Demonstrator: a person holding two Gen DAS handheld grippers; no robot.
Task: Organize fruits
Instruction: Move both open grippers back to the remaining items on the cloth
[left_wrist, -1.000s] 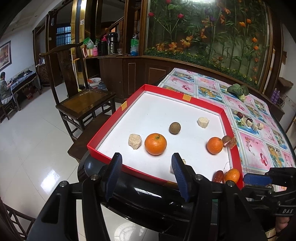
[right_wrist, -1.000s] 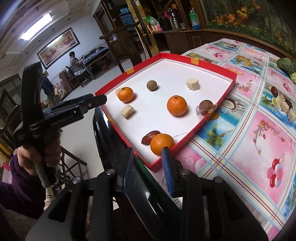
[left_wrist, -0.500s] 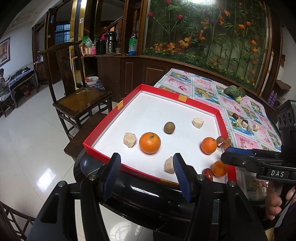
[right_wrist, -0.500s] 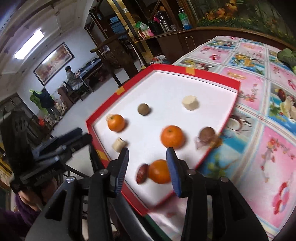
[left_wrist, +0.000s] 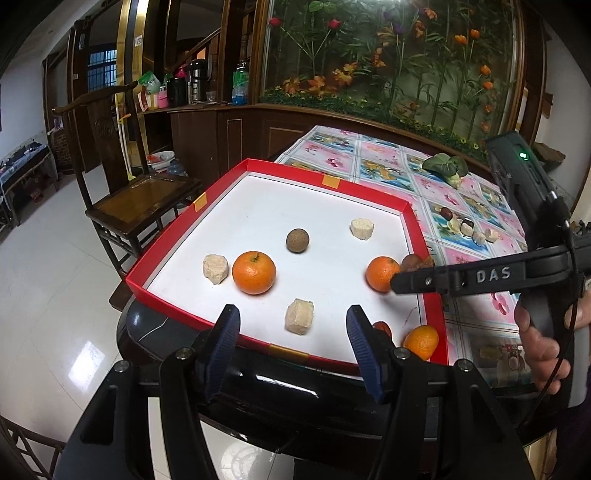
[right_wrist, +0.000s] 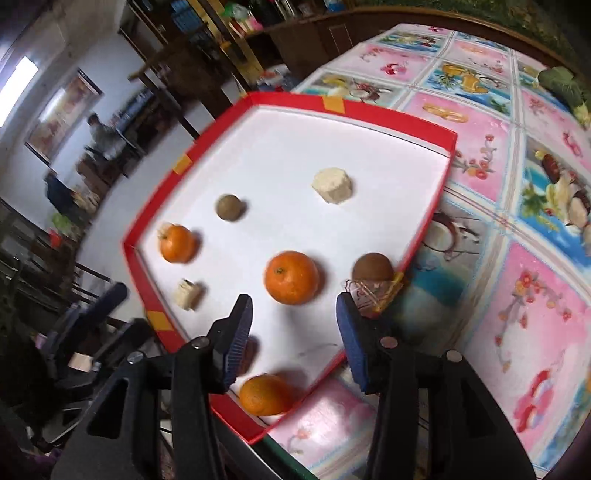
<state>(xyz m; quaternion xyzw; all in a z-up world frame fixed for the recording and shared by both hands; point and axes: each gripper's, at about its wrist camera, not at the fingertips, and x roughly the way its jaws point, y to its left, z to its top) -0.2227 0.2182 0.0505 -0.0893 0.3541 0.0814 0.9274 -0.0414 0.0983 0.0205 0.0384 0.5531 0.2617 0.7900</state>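
**A:** So where's everything sitting right now?

**B:** All the fruit is in the red tray (left_wrist: 424, 236) on the surface (right_wrist: 517, 332) with the flowery cloth. Left gripper (left_wrist: 291, 328) has its jaws apart, nothing clamped. A pale chunk (left_wrist: 300, 316) sits right between them, a bit beyond the tips, not touched. Further out and to the left of those jaws is a big orange (left_wrist: 254, 272) with another pale chunk (left_wrist: 215, 268) just beside it. Straight ahead, a brown ball (left_wrist: 297, 240).

**A:** And the right one?

**B:** Right gripper (right_wrist: 295, 332) is over the tray's near corner, jaws apart and opening, nothing pinched. An orange (right_wrist: 291, 277) lies just past the tips, between them. The brown round fruit (right_wrist: 372, 267) with the crinkly wrapper is just ahead of the right-side jaw, against the tray wall. A smaller orange (right_wrist: 265, 394) sits under the jaws, close to the left one, with a dark reddish fruit (right_wrist: 246, 353) mostly hidden behind that jaw.

**A:** Hands?

**B:** A hand (left_wrist: 543, 343) holds the right gripper's handle.
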